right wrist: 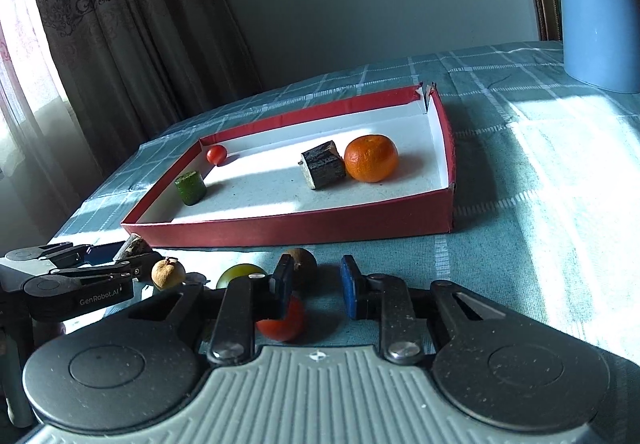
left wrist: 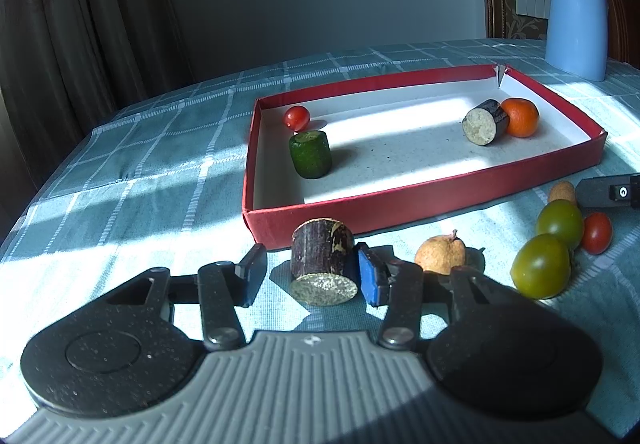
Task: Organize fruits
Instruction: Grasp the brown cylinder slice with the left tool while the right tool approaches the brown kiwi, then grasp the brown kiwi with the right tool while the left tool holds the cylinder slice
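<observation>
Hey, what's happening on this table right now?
A person with a handheld gripper in each hand is sorting produce into a red box. The left gripper straddles a dark cut stalk piece on the cloth, with a gap on one side. The right gripper stands open beside a red tomato. An orange and three other pieces already lie in the box.

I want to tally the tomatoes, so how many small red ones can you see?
2. One red tomato sits in the red box's far left corner; the other red tomato lies on the tablecloth beside two green fruits. More may be hidden.
</observation>
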